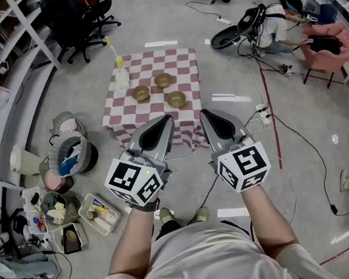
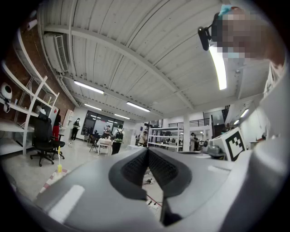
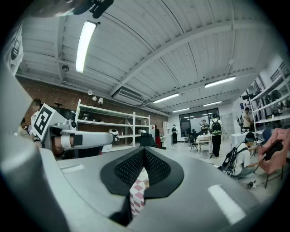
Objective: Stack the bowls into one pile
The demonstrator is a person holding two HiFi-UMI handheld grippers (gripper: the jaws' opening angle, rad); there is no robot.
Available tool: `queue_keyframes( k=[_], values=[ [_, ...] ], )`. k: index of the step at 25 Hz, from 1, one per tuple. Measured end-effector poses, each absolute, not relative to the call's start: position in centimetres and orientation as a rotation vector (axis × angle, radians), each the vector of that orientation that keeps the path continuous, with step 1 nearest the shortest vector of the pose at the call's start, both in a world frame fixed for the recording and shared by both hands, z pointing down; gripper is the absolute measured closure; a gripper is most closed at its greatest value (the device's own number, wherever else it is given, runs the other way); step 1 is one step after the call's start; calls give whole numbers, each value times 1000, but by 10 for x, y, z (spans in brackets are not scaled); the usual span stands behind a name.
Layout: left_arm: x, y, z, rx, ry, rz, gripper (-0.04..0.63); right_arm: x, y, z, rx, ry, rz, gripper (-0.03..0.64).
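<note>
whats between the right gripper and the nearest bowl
In the head view, only bare checkered tablecloth separates the right gripper from the nearest bowl.

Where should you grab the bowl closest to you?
Probably by its rim, coming down from above. The nearest bowl sits upright with its open side up and has free space around it, so one jaw can go inside the rim and one outside.
</note>
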State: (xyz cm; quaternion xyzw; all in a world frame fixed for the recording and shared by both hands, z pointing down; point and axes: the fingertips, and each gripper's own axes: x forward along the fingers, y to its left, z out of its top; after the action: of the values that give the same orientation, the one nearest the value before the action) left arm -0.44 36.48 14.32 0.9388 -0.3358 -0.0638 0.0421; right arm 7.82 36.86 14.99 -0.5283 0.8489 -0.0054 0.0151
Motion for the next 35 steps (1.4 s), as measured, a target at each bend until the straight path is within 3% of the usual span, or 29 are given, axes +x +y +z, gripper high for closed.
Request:
queue_keyframes(
  k=[22, 35],
  values=[
    [-15, 351, 155, 2812, -1188, -143, 595, 123, 362, 164, -1545, 2549, -196, 607],
    [-26, 282, 182, 2769, -1192, -142, 594, 117, 295, 189, -1583, 2584, -247, 607]
  ],
)
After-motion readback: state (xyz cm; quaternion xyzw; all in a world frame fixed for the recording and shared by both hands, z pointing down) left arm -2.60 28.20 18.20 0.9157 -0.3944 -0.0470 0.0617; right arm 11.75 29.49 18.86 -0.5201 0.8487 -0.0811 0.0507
